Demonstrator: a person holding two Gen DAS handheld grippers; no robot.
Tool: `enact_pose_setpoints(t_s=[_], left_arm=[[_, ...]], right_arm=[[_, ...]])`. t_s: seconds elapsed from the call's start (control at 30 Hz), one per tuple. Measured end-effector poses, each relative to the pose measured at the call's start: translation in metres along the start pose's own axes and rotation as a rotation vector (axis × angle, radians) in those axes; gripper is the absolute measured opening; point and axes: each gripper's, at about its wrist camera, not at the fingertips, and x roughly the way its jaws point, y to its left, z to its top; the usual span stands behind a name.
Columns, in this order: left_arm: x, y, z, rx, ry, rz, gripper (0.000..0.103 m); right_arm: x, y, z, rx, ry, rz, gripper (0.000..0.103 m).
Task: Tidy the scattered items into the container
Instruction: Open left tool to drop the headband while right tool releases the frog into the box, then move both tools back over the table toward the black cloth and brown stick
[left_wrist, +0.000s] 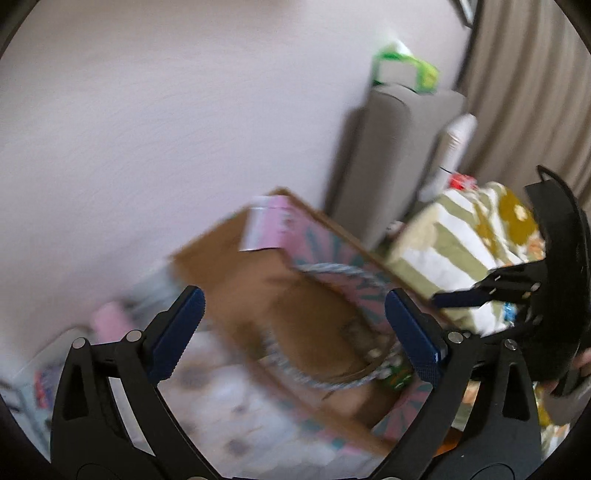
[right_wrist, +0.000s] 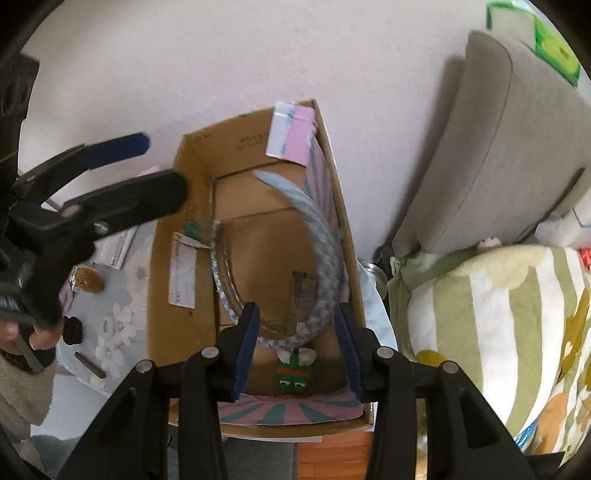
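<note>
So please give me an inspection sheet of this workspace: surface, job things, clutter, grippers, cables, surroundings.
Surface: floral cloth left of the box.
Job's things: cardboard box open; blue-white headband and green frog toy inside.
Clutter: brown nut-like item, black object, brown stick on the cloth.
Grippers: left gripper open, empty; right gripper open, above the box.
Cables: nothing seen.
Surroundings: grey cushion, striped floral bedding, white wall.

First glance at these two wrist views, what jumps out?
The open cardboard box dead centre, seen from above, with a blue-white headband curled inside and a small green frog toy at its near end. The right gripper hangs open over it; the left gripper, also open, is beside the box. A striped green cushion fills the right.
</note>
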Motion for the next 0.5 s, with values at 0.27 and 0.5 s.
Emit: enact_pose_setpoints(t_s=[0.27,0.5], left_arm=[[-0.132,0.101,-0.057,-0.152,-0.068,0.294,0.102],[-0.2,0.161,-0.153,-0.291,0.046,0.527,0.102]], right_arm=[[-0.04,0.053,0.016,-0.146,-0.116,0.064,0.041],[-0.031,0.145,0.011,-0.365,-0.127,0.2,0.064]])
